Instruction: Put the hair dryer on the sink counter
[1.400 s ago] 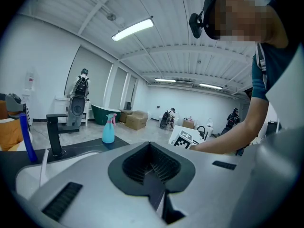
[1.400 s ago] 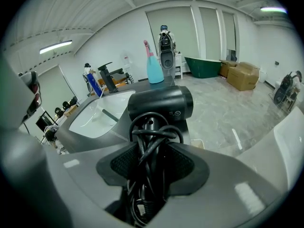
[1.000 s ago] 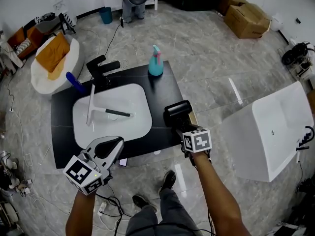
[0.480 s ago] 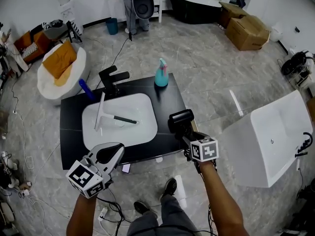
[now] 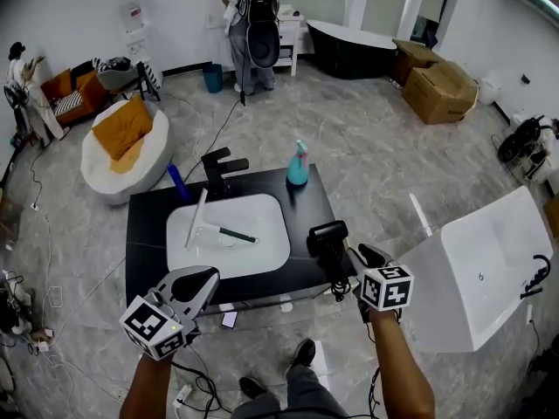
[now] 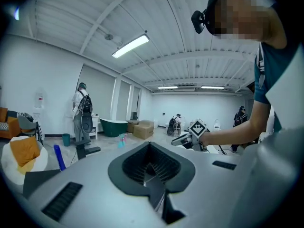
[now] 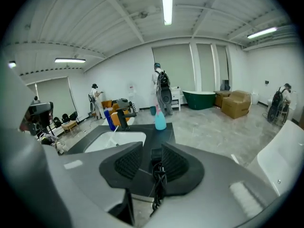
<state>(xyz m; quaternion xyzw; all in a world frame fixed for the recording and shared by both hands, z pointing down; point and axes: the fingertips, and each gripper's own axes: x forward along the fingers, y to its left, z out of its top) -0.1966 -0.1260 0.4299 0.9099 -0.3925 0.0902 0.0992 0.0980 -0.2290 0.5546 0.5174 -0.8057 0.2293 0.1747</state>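
The black hair dryer (image 5: 327, 236) rests on the front right corner of the black sink counter (image 5: 148, 225), with its cord (image 5: 336, 288) hanging over the edge. My right gripper (image 5: 365, 255) is just to the right of it and raised, not touching it. Its jaws have just been closing partway, and a gap remains with nothing gripped. In the right gripper view the hair dryer (image 7: 155, 154) and its cord show through that gap (image 7: 153, 164). My left gripper (image 5: 206, 278) hovers off the counter's front left, with its pads (image 6: 164, 163) meeting and nothing held.
A white basin (image 5: 262, 250) holds a squeegee (image 5: 199, 218). A black faucet (image 5: 218, 169), a blue bottle (image 5: 177, 182) and a teal spray bottle (image 5: 299, 164) stand along the counter's back. A white bathtub (image 5: 476, 269) is at the right. A person (image 5: 249, 33) stands far back.
Both grippers have lifted and drawn back from the counter. The right gripper has come off the hair dryer, which stays on the corner, and its jaws have narrowed.
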